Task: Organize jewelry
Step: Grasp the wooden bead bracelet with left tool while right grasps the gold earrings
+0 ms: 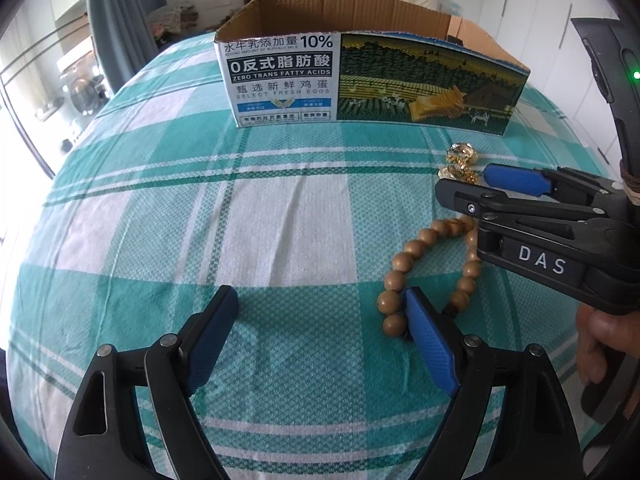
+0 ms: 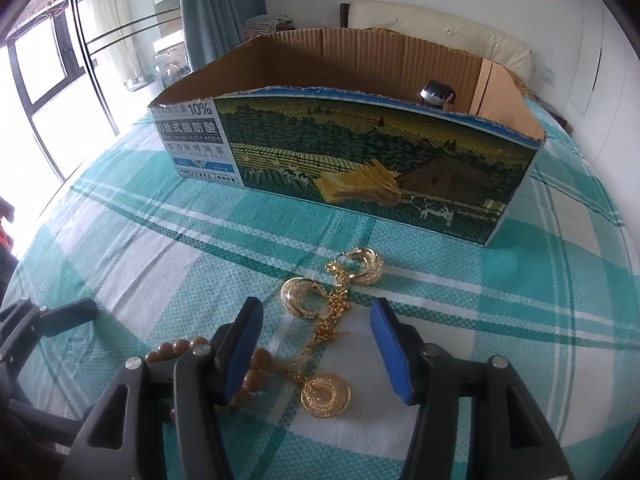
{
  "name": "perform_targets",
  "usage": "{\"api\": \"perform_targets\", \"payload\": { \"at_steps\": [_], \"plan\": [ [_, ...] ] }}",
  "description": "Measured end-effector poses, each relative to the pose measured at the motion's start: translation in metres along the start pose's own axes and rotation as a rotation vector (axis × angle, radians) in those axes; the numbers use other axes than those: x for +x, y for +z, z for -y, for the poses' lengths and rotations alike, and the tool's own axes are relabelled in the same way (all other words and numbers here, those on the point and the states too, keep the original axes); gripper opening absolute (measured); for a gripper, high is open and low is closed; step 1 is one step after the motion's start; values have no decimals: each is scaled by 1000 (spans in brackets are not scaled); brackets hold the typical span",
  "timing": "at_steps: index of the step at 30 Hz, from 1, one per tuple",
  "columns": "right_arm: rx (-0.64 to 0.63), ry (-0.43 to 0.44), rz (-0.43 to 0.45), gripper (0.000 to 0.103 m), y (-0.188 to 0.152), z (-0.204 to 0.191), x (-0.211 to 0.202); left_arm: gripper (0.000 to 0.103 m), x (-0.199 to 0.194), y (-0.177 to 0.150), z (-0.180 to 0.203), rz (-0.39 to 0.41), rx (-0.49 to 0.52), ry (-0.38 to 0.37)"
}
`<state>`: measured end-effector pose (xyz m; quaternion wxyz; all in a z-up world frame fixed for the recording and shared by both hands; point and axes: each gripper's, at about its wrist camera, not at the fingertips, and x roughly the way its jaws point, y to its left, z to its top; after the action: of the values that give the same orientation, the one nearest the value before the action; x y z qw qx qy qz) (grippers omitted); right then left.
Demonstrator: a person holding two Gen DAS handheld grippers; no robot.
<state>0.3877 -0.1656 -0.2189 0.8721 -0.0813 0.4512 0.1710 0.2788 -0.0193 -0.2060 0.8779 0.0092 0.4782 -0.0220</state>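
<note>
A wooden bead bracelet (image 1: 414, 247) lies on the teal and white checked cloth. My left gripper (image 1: 320, 294) stands open just above the cloth. Its right finger (image 1: 430, 336) covers the bracelet's near side, and the pads press on nothing. Beyond the bracelet lies gold jewellery (image 1: 462, 154): a chain (image 2: 332, 320) with hoop pieces and a round disc. My right gripper (image 2: 316, 308) is open and straddles the gold chain without touching it; in the left wrist view the right gripper (image 1: 464, 184) comes in from the right. Some beads (image 2: 180, 347) are hidden behind its left finger.
An open cardboard box (image 2: 360, 152) with a printed front stands on the cloth just beyond the jewellery, a dark object (image 2: 436, 94) inside its far right corner. A hand (image 1: 604, 328) holds the right gripper's handle. The left gripper (image 2: 48, 316) shows at the right wrist view's left edge.
</note>
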Motion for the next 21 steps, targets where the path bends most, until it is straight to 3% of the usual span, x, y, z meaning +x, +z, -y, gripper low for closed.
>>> {"api": "perform_targets", "payload": {
  "at_steps": [6,8,10,21],
  "plan": [
    [-29,-31,23,55,-1,-2,2,87,1,-2,1,4,4,-1],
    [-19,-41,23,40,-2,-1,1,87,1,-1,-1,3,8,-4],
    [-2,-39,19,31,-3,4,-1,88,1,1,-3,2,10,-5],
    [71,-49,15,30,-39,28,-29,89,1,0,-20,-8,0,5]
  ]
}}
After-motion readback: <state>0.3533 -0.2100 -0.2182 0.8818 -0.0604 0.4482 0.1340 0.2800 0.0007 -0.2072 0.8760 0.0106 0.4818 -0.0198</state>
